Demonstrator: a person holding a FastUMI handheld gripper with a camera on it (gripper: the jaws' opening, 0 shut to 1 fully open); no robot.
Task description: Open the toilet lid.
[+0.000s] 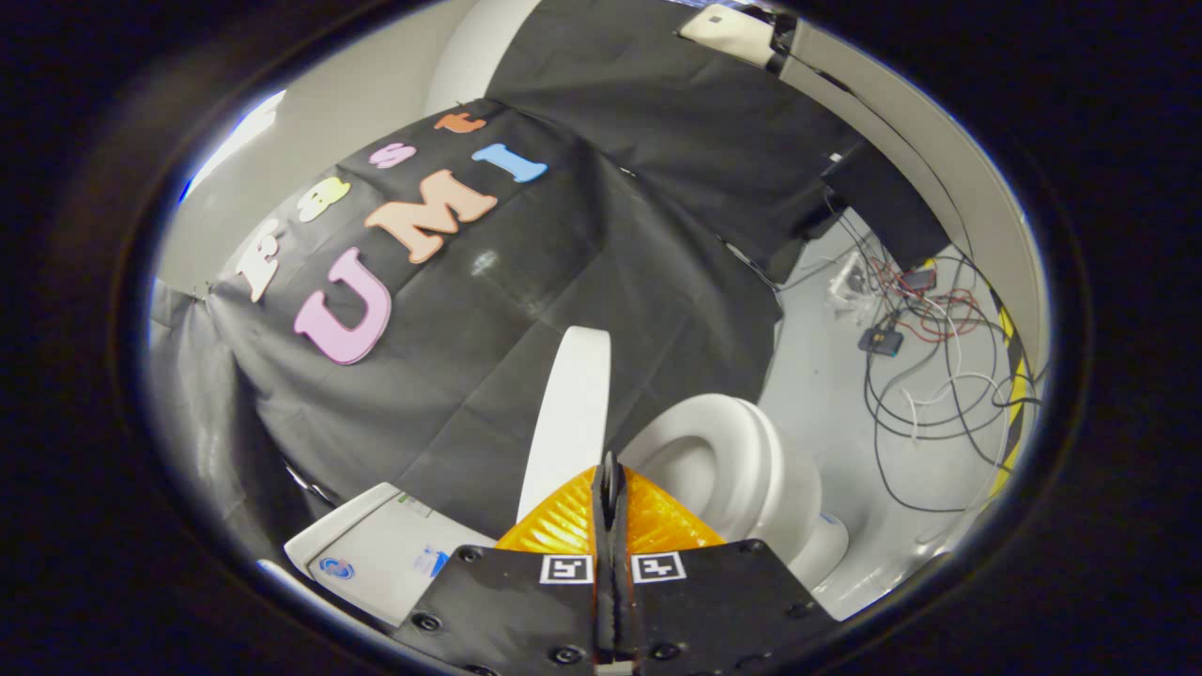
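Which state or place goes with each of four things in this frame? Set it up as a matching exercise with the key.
Things:
1. toilet lid
2. toilet seat
3. gripper
4. cables

States or places:
A. fingers closed together, nothing between them
B. raised upright, just ahead of the fingers
C. lying loose on the floor beyond the toilet
D. down on the bowl, uncovered

Pairs: 1-B, 2-D, 3-A, 4-C

My gripper [608, 488] hides the toilet lid's [569, 413] lower end; whether my closed jaws pinch it is unclear.
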